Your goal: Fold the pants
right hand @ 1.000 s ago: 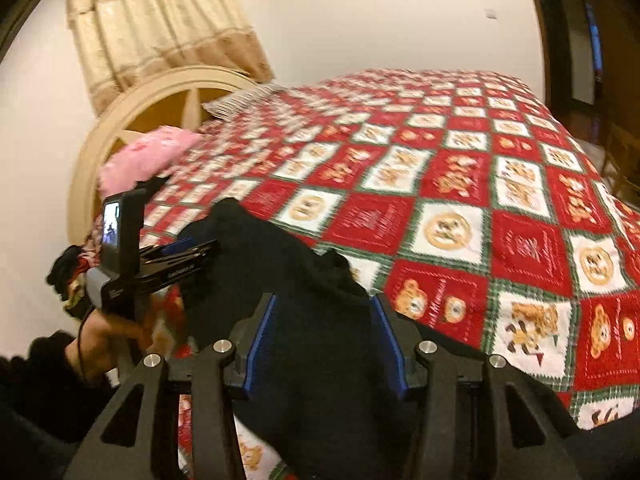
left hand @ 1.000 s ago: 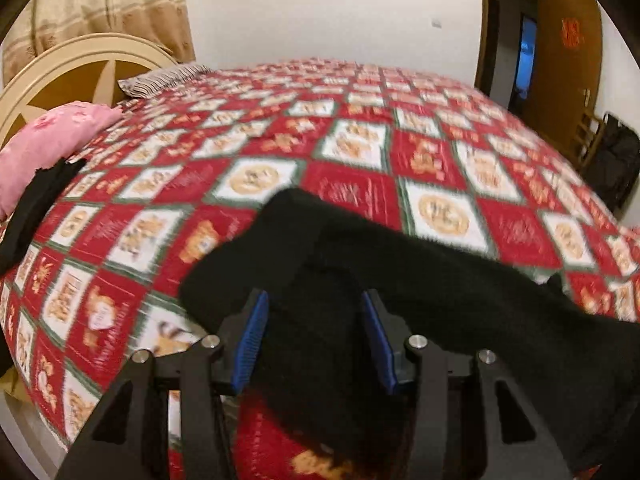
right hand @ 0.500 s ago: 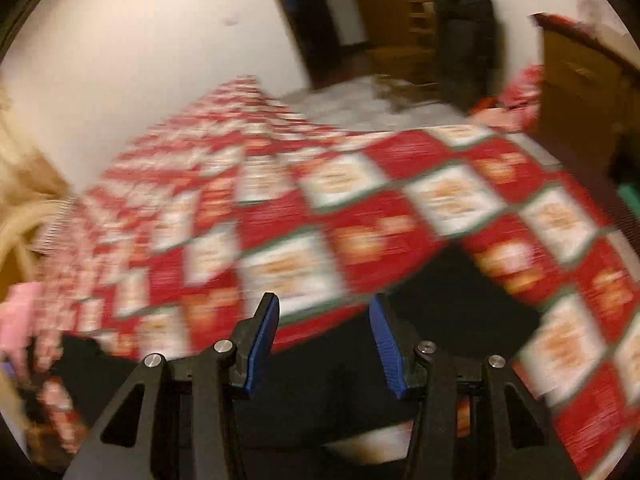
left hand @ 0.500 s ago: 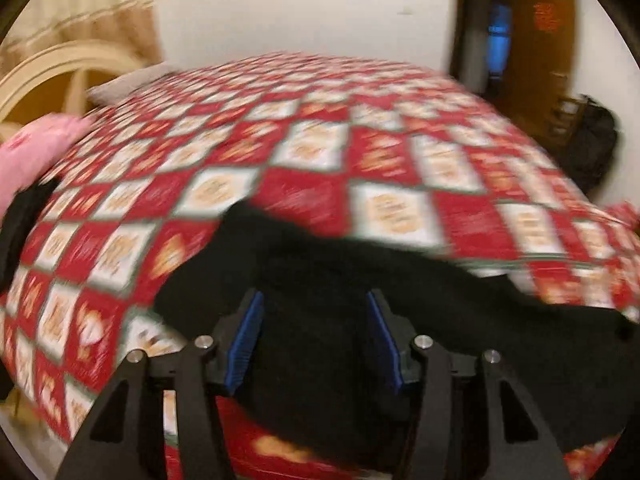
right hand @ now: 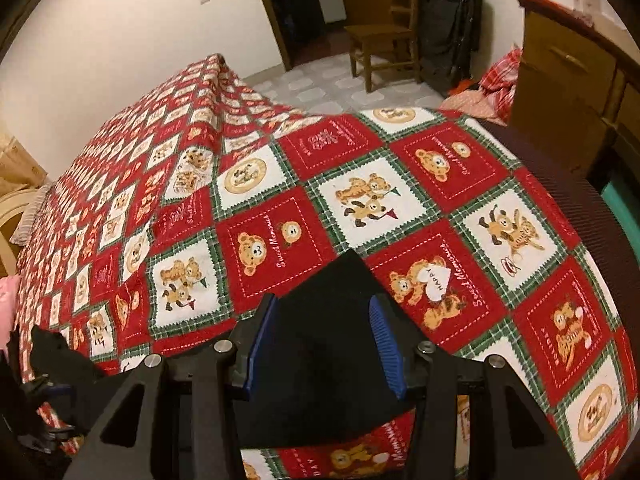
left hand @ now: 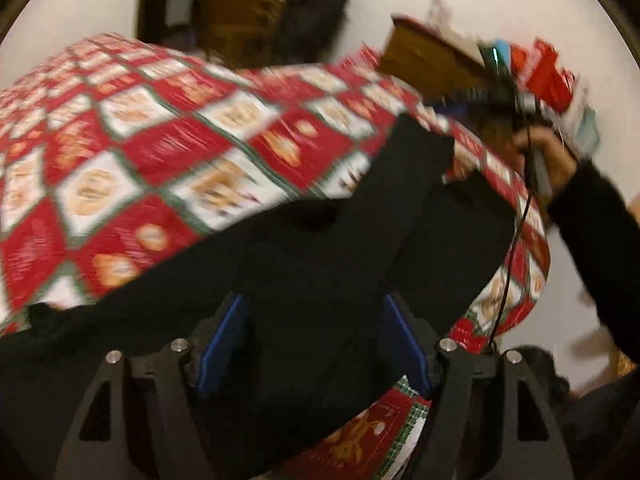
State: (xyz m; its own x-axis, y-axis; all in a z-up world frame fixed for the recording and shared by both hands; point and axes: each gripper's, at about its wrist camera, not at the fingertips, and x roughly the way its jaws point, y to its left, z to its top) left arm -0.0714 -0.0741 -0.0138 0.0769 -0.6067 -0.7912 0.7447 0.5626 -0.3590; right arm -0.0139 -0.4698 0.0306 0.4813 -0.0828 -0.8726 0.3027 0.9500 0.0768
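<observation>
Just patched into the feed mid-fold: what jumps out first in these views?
The red, white and green teddy-bear quilt fills both views, covering the bed. Black pants lie across its near edge, and their cloth sits between the blue-padded fingers of both the right gripper and the left gripper. Beyond the bed's far end, a wooden chair stands on the tiled floor.

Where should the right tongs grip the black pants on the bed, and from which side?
Grip the pointed corner of the pants lying flat on the quilt between the right tongs. Come from the near bed edge, low along the quilt.
</observation>
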